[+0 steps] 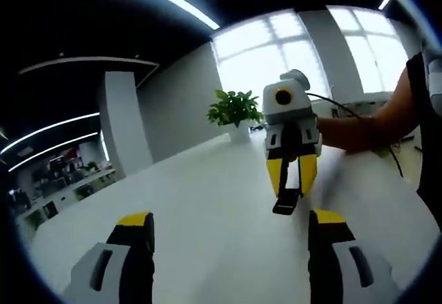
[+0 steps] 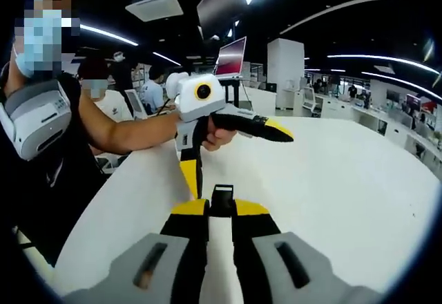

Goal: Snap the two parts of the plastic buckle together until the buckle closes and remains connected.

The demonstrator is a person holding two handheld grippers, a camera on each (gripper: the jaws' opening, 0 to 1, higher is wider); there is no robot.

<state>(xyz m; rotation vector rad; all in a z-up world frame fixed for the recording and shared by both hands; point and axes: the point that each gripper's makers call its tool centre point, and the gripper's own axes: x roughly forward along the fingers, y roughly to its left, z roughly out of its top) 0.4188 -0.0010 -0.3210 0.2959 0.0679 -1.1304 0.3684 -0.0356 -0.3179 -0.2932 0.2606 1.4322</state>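
Left tool [image 1: 228,231] rides with its two yellow-tipped jaws spread wide apart, holding nothing, above the white surface [image 1: 207,214]. Ahead of it, over the far right part of the surface, the right tool [image 1: 290,179] points down, its jaws pinched on a small black buckle part [image 1: 286,202] that hangs from their tips. From the right gripper view, the right tool [image 2: 221,209] has that black plastic piece [image 2: 222,199] clamped between closed jaws, with the left tool [image 2: 235,145] gaping open beyond it.
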